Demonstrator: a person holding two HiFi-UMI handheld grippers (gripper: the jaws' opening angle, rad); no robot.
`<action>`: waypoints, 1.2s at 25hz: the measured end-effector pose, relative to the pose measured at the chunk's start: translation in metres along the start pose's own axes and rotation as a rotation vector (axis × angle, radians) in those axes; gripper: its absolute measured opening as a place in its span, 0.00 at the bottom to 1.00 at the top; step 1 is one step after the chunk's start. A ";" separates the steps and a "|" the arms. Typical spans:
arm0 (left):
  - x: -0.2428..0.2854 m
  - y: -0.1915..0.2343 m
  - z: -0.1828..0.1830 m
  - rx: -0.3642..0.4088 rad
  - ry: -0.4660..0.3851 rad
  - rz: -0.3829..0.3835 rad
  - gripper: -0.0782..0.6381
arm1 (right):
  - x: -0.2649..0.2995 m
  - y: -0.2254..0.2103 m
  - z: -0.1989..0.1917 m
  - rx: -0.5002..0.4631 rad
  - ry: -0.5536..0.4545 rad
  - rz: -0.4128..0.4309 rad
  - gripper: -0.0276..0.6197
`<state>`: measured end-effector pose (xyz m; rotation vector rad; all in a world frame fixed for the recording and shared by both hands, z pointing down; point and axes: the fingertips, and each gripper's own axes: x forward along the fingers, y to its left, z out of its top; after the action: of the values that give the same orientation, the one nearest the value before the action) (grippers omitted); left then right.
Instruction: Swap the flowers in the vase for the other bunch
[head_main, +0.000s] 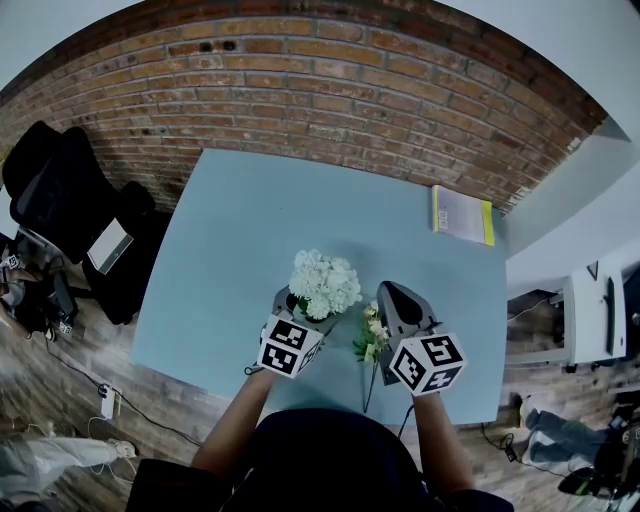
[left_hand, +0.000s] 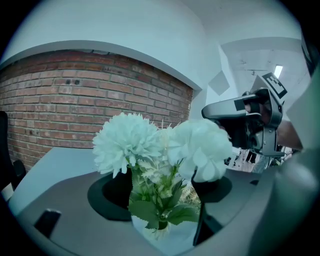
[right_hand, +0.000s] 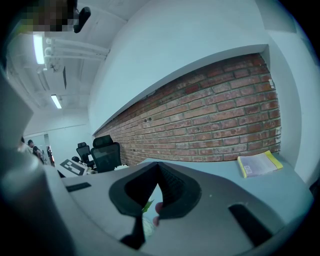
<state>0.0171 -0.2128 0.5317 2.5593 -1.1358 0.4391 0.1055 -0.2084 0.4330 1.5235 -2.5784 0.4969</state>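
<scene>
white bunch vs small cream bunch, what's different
The white flower bunch is full and round; the small cream flower bunch is sparse, stem showing. The white one stands upright between the left tool's jaws; the cream one lies beside the right tool. Both have green leaves.

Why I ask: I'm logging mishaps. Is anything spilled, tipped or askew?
Nothing spilled or tipped. The white flowers stand upright in their vase; only the smaller bunch appears to lie flat beside it on the table.

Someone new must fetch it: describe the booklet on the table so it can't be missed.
On the blue-grey table before the brick wall, look to the far right corner. The booklet lies flat there alone, its yellow edge unlike the white flowers at the near edge.
</scene>
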 end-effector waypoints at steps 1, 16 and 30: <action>0.000 0.000 0.000 0.002 0.000 0.002 0.62 | 0.000 0.000 0.000 -0.001 0.001 0.001 0.06; -0.006 -0.002 0.000 0.020 -0.003 0.008 0.47 | -0.002 0.003 -0.001 -0.008 -0.001 0.011 0.06; -0.011 -0.005 0.001 0.023 -0.009 0.010 0.42 | -0.005 0.006 0.000 -0.014 -0.004 0.021 0.06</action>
<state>0.0144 -0.2028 0.5253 2.5792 -1.1539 0.4457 0.1023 -0.2016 0.4305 1.4957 -2.5980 0.4774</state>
